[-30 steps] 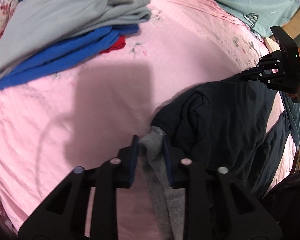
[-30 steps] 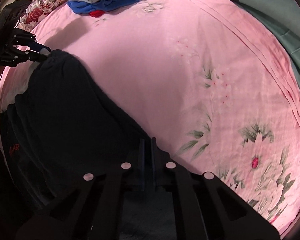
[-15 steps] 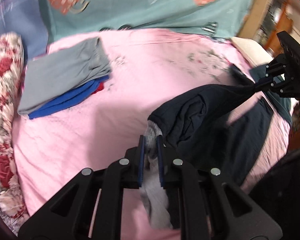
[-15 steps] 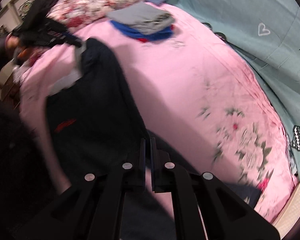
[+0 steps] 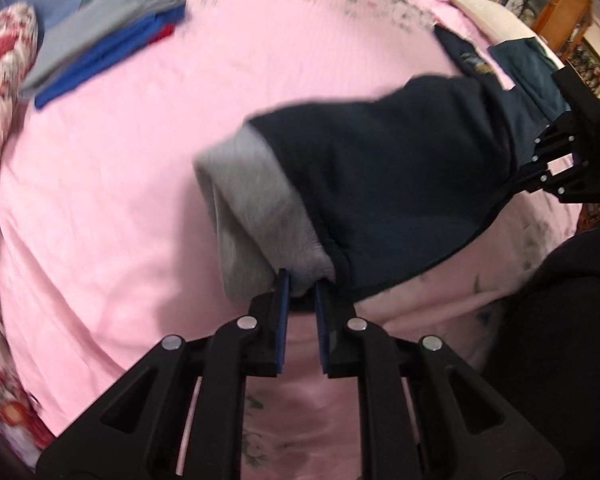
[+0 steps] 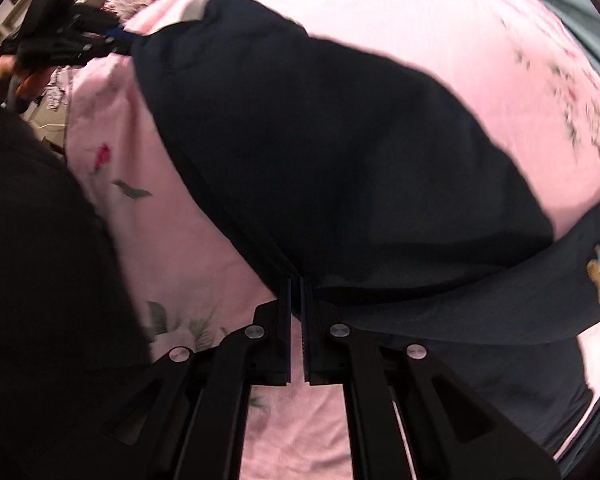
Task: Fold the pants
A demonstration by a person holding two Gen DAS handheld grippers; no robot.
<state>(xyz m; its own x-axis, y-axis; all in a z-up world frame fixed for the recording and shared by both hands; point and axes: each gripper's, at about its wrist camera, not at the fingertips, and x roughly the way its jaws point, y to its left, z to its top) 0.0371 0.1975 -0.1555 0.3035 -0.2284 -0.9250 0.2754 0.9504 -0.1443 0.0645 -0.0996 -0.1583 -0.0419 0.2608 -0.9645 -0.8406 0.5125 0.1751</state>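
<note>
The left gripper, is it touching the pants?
Touching. In the left wrist view, the left gripper pinches the grey lining of the pants between its fingertips.

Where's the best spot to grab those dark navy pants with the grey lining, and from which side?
Probably at the waistband's two ends, as held now. The left gripper pinches the turned-out grey lining at one end of the dark navy pants; the right gripper clamps the other. The waist edge is thick and firm, and coming in from the near side lets the legs hang straight.
</note>
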